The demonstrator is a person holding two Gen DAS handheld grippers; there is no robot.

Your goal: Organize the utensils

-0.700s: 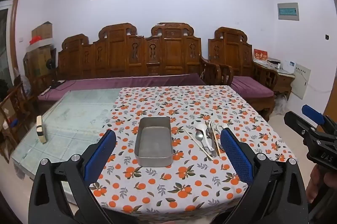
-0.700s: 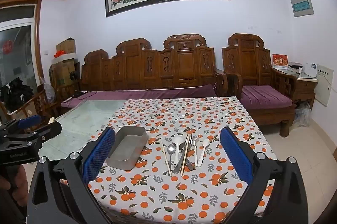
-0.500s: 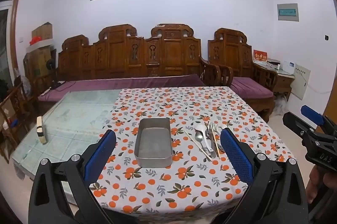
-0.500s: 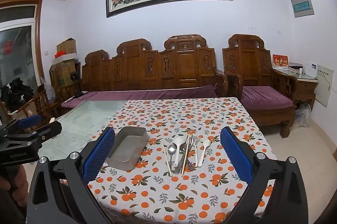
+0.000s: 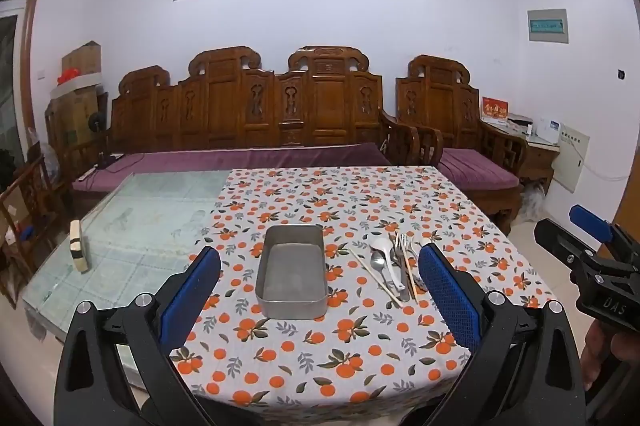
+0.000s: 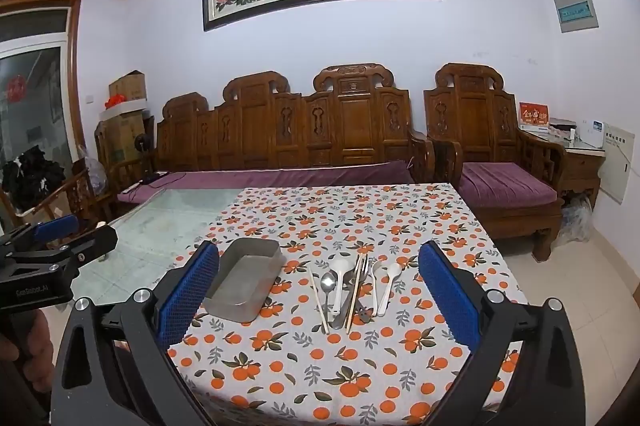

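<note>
An empty metal tray sits on the orange-print tablecloth; it also shows in the right wrist view. To its right lies a pile of utensils: spoons, forks and chopsticks, also in the right wrist view. My left gripper is open and empty, held above the table's near edge in front of the tray. My right gripper is open and empty, held in front of the utensils. Each gripper shows at the edge of the other's view.
The cloth covers the right part of a glass-topped table. A small block stands on the glass at the left. A carved wooden sofa with purple cushions and an armchair stand behind the table.
Both grippers have drifted slightly lower and closer to the table; the scene sits a little higher in view. Nothing on the table has moved.
</note>
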